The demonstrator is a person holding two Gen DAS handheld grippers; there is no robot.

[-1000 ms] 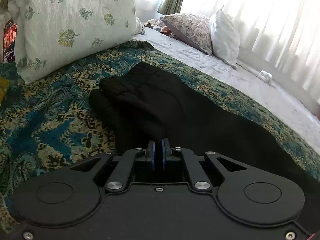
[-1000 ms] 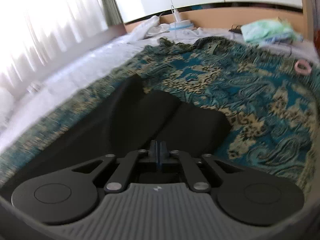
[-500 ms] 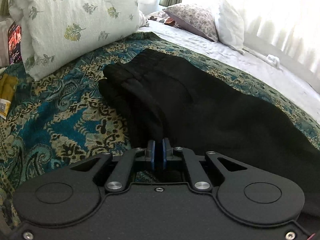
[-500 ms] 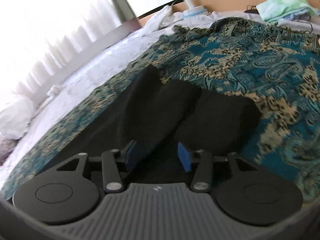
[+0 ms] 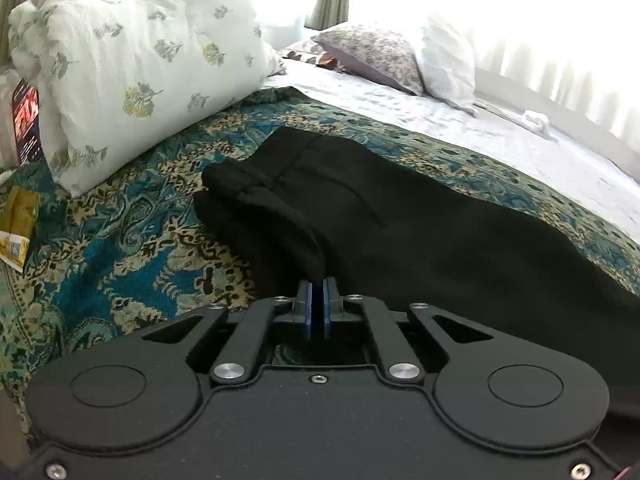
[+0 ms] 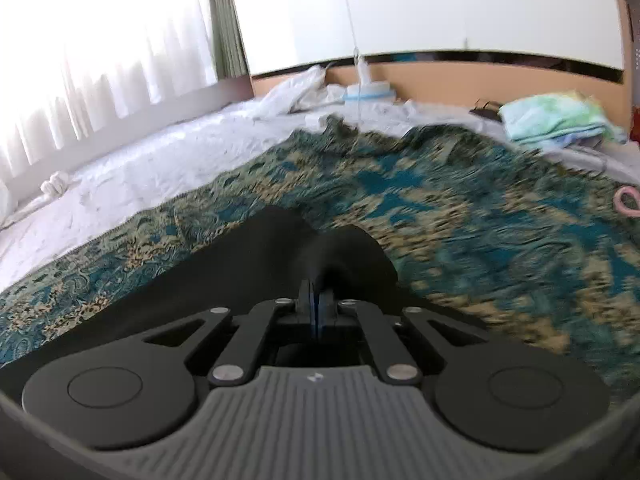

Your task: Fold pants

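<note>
Black pants [image 5: 400, 220] lie folded lengthwise on a blue-and-gold patterned bedspread [image 5: 120, 264], waistband toward the big pillow. My left gripper [image 5: 316, 300] is shut on the near edge of the pants by the waist end. In the right wrist view the leg-hem end of the pants [image 6: 288, 256] is bunched and lifted off the bedspread [image 6: 500, 240]. My right gripper [image 6: 317, 300] is shut on that fabric, which rises straight from its pads.
A large floral pillow [image 5: 132, 64] lies beyond the waistband, with two smaller pillows [image 5: 380, 56] further back. A yellow packet [image 5: 18, 220] lies at left. A folded green towel [image 6: 560, 120] and a pink ring [image 6: 626, 200] lie at the bedspread's far right.
My right gripper opened half a second ago, then shut on the leg end and lifted it. My left gripper stayed shut and drew back, showing more of the waistband.
</note>
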